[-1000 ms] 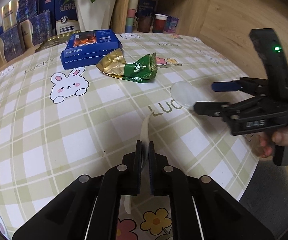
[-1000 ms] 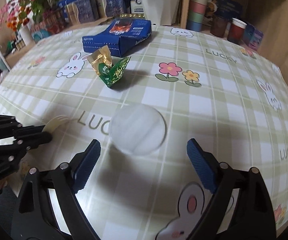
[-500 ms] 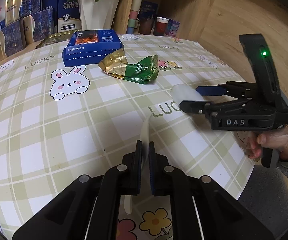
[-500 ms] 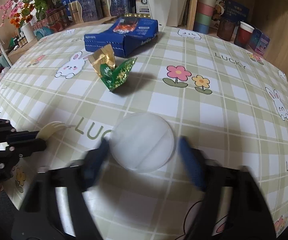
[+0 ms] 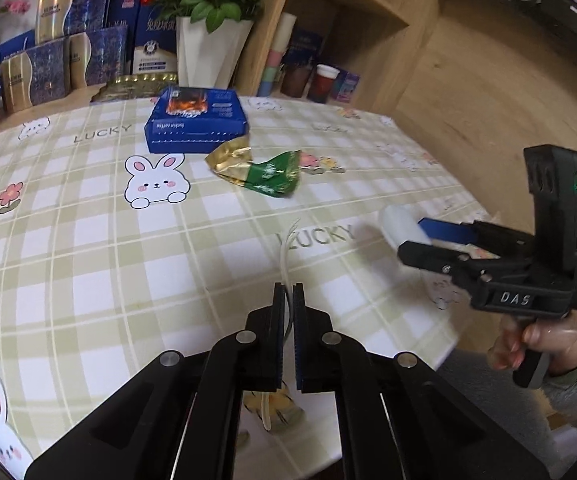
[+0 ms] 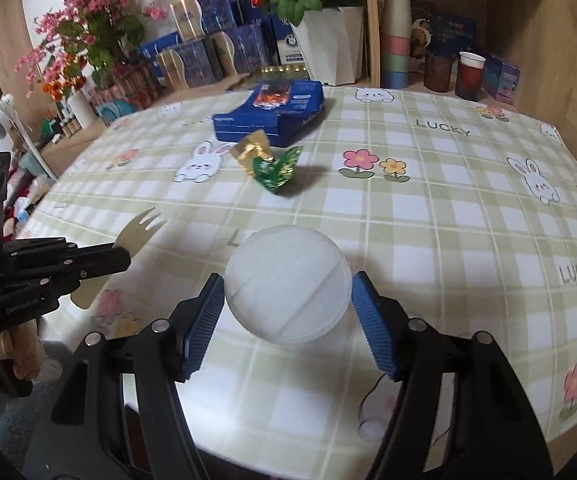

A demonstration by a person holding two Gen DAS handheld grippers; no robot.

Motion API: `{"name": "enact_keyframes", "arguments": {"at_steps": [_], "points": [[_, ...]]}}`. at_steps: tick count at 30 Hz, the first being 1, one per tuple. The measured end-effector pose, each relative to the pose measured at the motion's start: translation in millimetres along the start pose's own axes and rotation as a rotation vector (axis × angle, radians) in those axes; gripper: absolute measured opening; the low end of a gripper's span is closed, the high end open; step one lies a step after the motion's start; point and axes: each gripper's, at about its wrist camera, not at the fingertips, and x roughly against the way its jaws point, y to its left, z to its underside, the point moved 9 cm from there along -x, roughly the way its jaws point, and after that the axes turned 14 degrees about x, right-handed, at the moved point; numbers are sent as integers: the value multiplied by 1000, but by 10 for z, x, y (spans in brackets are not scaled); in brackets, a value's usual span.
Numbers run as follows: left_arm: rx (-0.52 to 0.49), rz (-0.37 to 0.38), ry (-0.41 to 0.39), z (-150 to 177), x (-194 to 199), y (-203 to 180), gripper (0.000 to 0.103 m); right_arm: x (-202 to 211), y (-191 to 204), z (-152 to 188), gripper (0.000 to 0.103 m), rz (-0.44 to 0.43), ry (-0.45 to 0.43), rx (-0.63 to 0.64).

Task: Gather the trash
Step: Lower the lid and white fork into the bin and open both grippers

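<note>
Clamped between the left gripper's (image 5: 287, 300) closed jaws is a fork (image 6: 138, 230); a lid (image 6: 287, 283) is gripped by the right gripper (image 6: 287, 294), both lifted above the tabletop (image 5: 88, 240). A wrapper (image 5: 260, 170) lies beside a box (image 5: 196, 126).

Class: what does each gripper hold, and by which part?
Left gripper: plastic fork, by its handle. Right gripper: round lid, by opposite rim edges.
</note>
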Motion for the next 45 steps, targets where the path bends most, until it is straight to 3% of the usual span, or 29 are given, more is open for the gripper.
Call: {"name": "enact_keyframes", "arguments": {"at_steps": [10,16,23,28,34,40,45], "points": [[47,-5,-27,433,589,-78,4,415,449,316,66,-49,-30,-19],[70,-10,-32,846,989,-9,4,610,850,680,66,-156,-16,-66],[114,-37,-50,1296,1301,128,4,511,1317,1147,66,-197,90,-3],[133,-26,-54,1494,1376,164,4,246,1468,1473,66,-197,216,-14],[137,-16,-64,1535,1372,178,4,55,1544,1824,66,-227,345,-72],[120,-11,-9,1626,1214,157,4,-56,1655,2073,67,-235,456,-57],[120,-15,15,1679,1151,171,4,9,1623,1995,87,-178,429,-9]]}}
